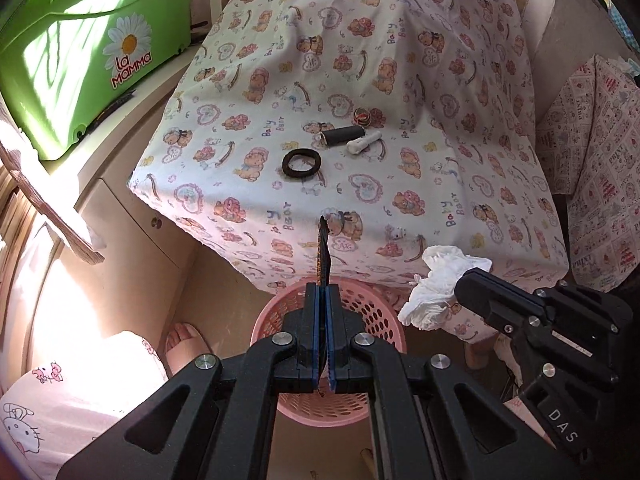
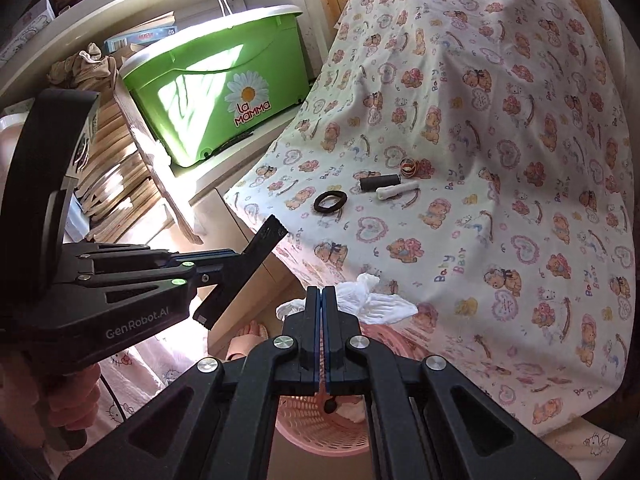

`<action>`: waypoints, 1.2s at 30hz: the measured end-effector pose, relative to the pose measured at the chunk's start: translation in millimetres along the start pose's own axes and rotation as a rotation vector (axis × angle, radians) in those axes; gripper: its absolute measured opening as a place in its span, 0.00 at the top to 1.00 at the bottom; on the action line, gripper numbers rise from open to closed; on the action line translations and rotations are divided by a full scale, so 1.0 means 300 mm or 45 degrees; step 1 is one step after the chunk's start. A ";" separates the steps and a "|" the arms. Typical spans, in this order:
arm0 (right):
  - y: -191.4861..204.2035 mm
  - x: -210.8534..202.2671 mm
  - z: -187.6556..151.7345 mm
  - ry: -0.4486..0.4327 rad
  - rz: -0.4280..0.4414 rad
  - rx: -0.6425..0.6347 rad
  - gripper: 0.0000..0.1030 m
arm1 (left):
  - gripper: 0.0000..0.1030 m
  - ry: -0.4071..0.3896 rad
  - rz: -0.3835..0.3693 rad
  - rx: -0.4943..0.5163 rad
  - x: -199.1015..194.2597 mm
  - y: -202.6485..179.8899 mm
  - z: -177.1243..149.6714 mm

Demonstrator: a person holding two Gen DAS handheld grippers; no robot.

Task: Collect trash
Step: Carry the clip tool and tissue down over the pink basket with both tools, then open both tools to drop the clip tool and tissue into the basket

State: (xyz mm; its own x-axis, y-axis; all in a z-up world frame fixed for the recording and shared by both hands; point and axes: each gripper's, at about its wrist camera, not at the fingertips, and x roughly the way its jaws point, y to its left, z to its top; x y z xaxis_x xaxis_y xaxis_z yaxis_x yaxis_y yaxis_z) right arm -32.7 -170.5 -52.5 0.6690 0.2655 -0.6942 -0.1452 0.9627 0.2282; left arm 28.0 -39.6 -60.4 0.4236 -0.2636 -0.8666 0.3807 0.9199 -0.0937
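Note:
My left gripper is shut on a thin black wrapper strip that stands up from its fingertips, directly above a pink perforated basket on the floor. In the right wrist view the same left gripper holds the black wrapper at a slant. My right gripper is shut on a crumpled white tissue, also over the pink basket. From the left wrist view the right gripper and its tissue hang by the table's front edge.
A bear-print cloth covers the table. On it lie a black hair tie, a black cylinder, a white tube and a small round item. A green box stands on a cabinet at left. A slippered foot is beside the basket.

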 end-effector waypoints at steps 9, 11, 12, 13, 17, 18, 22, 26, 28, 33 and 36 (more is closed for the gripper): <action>-0.011 0.117 -0.074 0.197 -0.007 0.001 0.98 | 0.98 0.223 0.028 -0.084 0.159 0.058 -0.049; -0.008 0.136 -0.090 0.239 0.004 0.013 0.98 | 0.98 0.268 0.038 -0.085 0.195 0.063 -0.059; -0.003 0.145 -0.096 0.251 0.001 0.007 0.98 | 0.98 0.293 0.009 -0.107 0.213 0.067 -0.065; 0.003 0.155 -0.102 0.262 -0.012 -0.007 0.98 | 0.98 0.309 0.002 -0.110 0.228 0.067 -0.069; 0.001 0.219 -0.137 0.335 -0.051 -0.021 0.98 | 0.98 0.361 0.012 -0.058 0.310 0.059 -0.072; -0.006 0.237 -0.146 0.352 -0.067 -0.015 0.98 | 0.98 0.380 0.010 -0.060 0.339 0.064 -0.071; -0.031 0.312 -0.176 0.437 -0.110 -0.010 0.98 | 0.98 0.473 -0.012 -0.100 0.439 0.083 -0.086; -0.063 0.381 -0.213 0.526 -0.147 0.027 0.98 | 0.98 0.559 -0.031 -0.136 0.503 0.092 -0.128; -0.079 0.407 -0.236 0.573 -0.157 0.070 0.98 | 0.97 0.592 -0.024 -0.142 0.527 0.094 -0.146; -0.072 0.447 -0.270 0.623 -0.196 0.024 0.98 | 0.96 0.657 -0.018 -0.154 0.572 0.088 -0.172; -0.087 0.474 -0.288 0.659 -0.186 0.044 0.98 | 0.96 0.694 -0.004 -0.151 0.588 0.084 -0.184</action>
State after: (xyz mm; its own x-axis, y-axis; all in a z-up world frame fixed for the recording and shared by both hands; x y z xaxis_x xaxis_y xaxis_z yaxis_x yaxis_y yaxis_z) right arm 3.4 -153.4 -216.1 0.2329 0.1280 -0.9641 -0.0478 0.9916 0.1201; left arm 67.0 -46.9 -242.6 -0.0760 -0.1071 -0.9913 0.2726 0.9541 -0.1240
